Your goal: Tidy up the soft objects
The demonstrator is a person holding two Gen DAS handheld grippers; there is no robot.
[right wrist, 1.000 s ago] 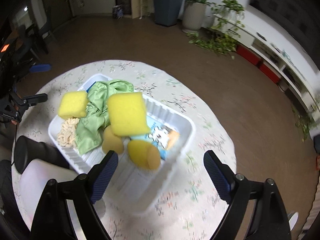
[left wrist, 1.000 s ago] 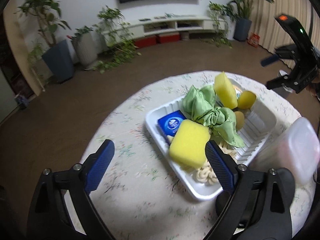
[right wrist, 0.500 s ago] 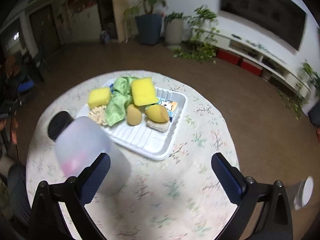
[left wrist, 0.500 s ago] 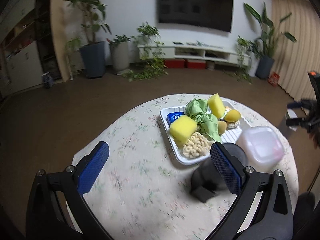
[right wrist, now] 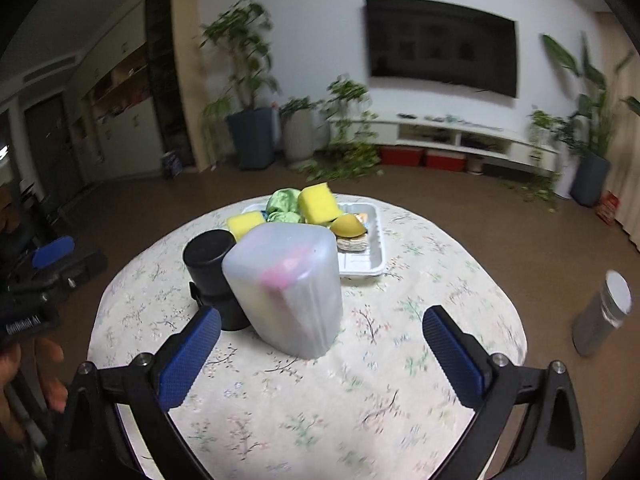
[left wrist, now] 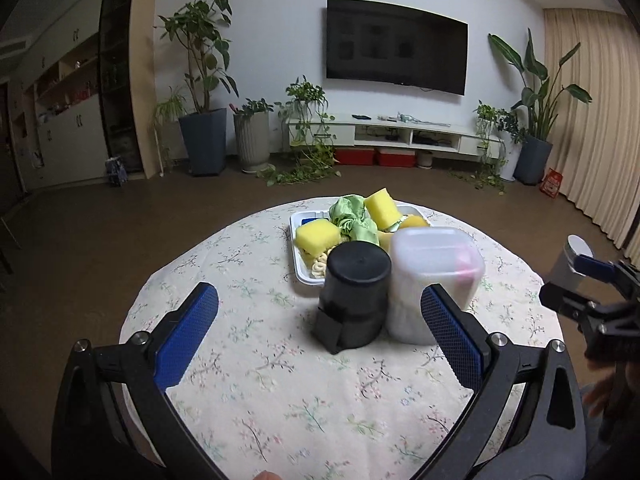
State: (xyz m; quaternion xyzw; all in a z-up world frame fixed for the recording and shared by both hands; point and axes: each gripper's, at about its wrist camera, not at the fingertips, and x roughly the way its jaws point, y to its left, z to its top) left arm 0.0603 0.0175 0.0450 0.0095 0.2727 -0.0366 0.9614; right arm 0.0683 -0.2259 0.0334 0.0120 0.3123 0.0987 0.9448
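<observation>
A white tray [left wrist: 301, 270] [right wrist: 374, 258] at the far side of the round table holds two yellow sponges [left wrist: 317, 235] [right wrist: 318, 202], a green cloth [left wrist: 352, 220] [right wrist: 282, 206], yellow round pieces [right wrist: 349, 225] and a pale coiled item [left wrist: 320, 267]. An upturned translucent container [left wrist: 434, 276] [right wrist: 288, 292] with something pink inside stands beside a black cylinder [left wrist: 356, 292] [right wrist: 210, 268]. My left gripper [left wrist: 318, 336] is open and empty, short of the black cylinder. My right gripper [right wrist: 320, 354] is open and empty, just short of the container.
The table wears a floral cloth [left wrist: 256, 360]. The other gripper shows at each view's edge: the right one in the left wrist view [left wrist: 592, 304], the left one in the right wrist view [right wrist: 44, 284]. A silver cylinder [right wrist: 602, 316] stands off the table's right.
Both grippers have pulled back and away from the tray, from right above it to the near table edge. Both stayed open and empty. The container and black cylinder now stand in front.
</observation>
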